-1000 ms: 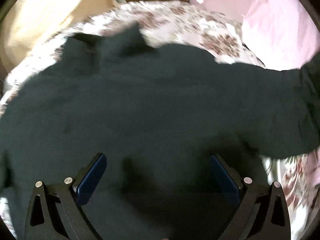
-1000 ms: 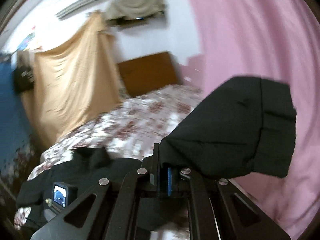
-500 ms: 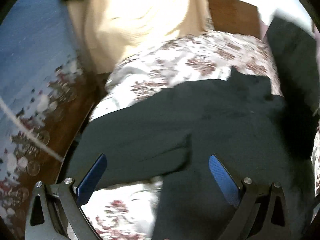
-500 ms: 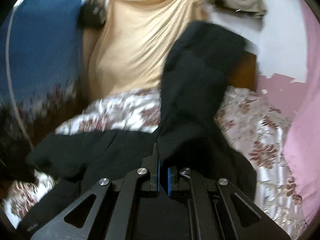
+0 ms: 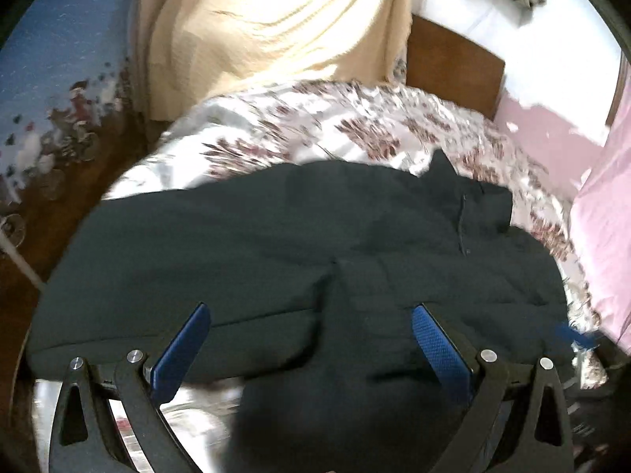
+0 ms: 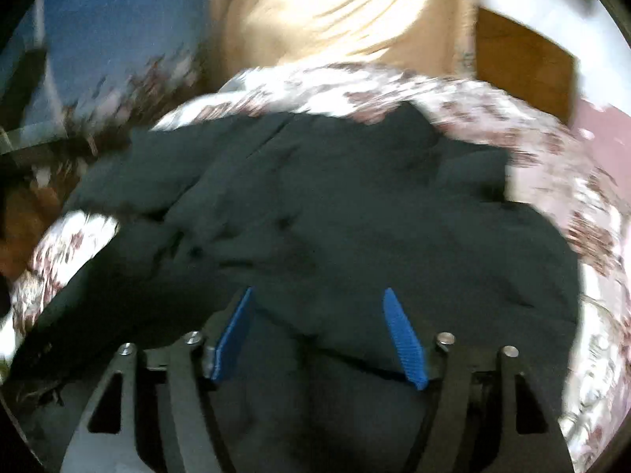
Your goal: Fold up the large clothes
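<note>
A large dark garment (image 5: 315,244) lies spread on a floral bed sheet (image 5: 315,130), with one part folded over the body. My left gripper (image 5: 311,315) is open and empty, hovering just above the garment's near part. In the right wrist view the same garment (image 6: 335,205) lies rumpled on the sheet (image 6: 583,236). My right gripper (image 6: 319,295) is open and empty just above the cloth. The right gripper's blue pad tip shows in the left wrist view (image 5: 572,335).
A wooden headboard (image 5: 453,71) stands at the far end of the bed. A beige curtain (image 5: 276,19) hangs behind it, a blue floral cloth (image 5: 59,59) at the left, and pink fabric (image 5: 603,197) at the right.
My right gripper carried a held part of the garment across and over the body, then opened and let it go. My left gripper stayed open and its view swung left and steadied.
</note>
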Motion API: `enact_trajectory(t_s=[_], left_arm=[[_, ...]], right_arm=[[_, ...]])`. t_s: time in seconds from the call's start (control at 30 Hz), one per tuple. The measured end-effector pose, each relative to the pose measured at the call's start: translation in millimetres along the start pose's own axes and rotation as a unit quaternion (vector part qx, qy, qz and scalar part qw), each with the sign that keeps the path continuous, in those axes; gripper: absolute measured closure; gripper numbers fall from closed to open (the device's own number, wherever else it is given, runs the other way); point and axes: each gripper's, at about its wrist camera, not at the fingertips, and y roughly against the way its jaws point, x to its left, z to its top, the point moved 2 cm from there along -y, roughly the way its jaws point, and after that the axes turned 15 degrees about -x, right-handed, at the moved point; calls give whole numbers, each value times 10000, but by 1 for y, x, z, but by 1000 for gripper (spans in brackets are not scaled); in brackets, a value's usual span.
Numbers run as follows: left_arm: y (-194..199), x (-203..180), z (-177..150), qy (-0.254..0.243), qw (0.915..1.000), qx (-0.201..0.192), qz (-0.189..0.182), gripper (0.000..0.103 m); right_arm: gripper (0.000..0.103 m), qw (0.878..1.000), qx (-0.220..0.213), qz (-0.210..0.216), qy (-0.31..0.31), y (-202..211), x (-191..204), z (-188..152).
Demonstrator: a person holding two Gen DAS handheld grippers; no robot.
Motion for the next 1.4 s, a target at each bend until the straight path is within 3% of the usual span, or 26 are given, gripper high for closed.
enact_trajectory(t_s=[0.17, 0.23, 0.33, 0.47, 0.53, 0.67, 0.73, 0.93, 1.0, 1.13, 1.23, 1.4], left_arm=[[-46, -37, -29, -366, 9985, 206, 365, 0], [-60, -40, -42, -542, 9964, 319, 571, 0], [-69, -39, -53, -652, 9948, 423, 660, 0], [-67, -39, -57, -701, 9950, 293, 655, 0], [-62, -31, -54, -475, 9973, 264, 488, 0], [-21, -7, -42, 55, 9989, 209, 412, 0], [12, 14, -39, 305, 9988, 76, 387, 0], [99, 117, -52, 1149, 9898, 263, 795, 0], [119, 165, -60, 1570, 9791, 364, 1243, 0], [123, 238, -76, 2400, 9559, 550, 1600, 0], [107, 270, -89, 2716, 9452, 719, 1662, 0], [71, 297, -104, 3577, 9224, 749, 1247, 1]], right_arm=[[38, 9860, 300, -1413, -829, 14, -103, -29], [38, 9758, 477, -1671, -1324, 12, -139, -53], [38, 9690, 661, -1707, -1658, 4, -159, -94], [38, 9710, 601, -1684, -1587, -13, -151, -113], [38, 9711, 608, -1686, -1578, -12, -150, -119], [37, 9697, 594, -1809, -1528, -10, -158, -100], [32, 9713, 476, -1717, -1575, -6, -157, -86], [27, 9875, 251, -999, -1194, 11, -78, -56], [27, 9932, 221, -687, -919, 11, -36, -46], [27, 9992, 200, -231, -267, -2, 41, -30], [27, 9995, 109, -293, -57, -22, 85, -15], [27, 9968, -156, -784, -38, -65, 126, 7]])
